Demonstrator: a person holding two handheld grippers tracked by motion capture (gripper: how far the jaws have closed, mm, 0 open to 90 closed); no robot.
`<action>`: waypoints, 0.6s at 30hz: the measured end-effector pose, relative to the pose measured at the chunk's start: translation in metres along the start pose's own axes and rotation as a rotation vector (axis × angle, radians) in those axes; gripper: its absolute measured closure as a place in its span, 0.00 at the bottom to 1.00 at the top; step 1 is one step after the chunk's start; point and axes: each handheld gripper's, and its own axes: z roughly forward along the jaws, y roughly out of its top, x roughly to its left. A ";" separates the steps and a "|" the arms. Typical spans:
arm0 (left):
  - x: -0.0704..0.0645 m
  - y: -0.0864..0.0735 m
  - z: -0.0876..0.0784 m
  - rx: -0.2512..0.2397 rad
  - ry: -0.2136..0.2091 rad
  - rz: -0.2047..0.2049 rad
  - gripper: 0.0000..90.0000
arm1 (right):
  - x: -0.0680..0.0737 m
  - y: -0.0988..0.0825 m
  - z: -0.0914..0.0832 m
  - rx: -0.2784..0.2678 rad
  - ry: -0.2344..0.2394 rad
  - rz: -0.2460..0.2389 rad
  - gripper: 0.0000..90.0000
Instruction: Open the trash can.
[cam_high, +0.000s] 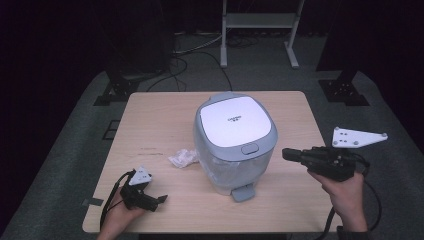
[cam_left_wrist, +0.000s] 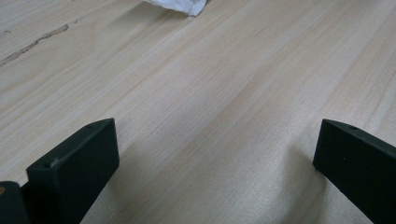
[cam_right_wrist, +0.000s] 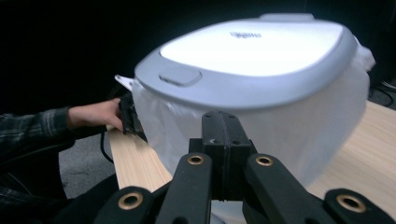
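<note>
A white and grey pedal bin (cam_high: 235, 140), lid down and lined with a clear plastic bag, stands near the middle of the wooden counter (cam_high: 160, 115), its foot pedal facing the person, with a crumpled white wrapper (cam_high: 183, 158) lying just beside its left side. The right gripper (cam_high: 289, 154) hovers level above the counter's right edge, near the bin's right side and apart from it, its jaws pressed together on nothing. The left gripper (cam_high: 161, 200) rests low on the counter's near left corner, jaws spread wide over bare wood.
</note>
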 end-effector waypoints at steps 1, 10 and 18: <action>0.000 0.000 0.000 0.001 0.000 0.001 0.00 | 0.001 0.002 0.001 -0.005 0.003 -0.004 1.00; 0.000 0.000 0.000 0.001 0.000 0.001 0.00 | 0.005 0.019 0.007 -0.044 0.025 -0.022 1.00; 0.000 0.000 0.000 0.001 0.000 0.001 0.00 | 0.008 0.030 0.019 -0.046 0.046 -0.037 1.00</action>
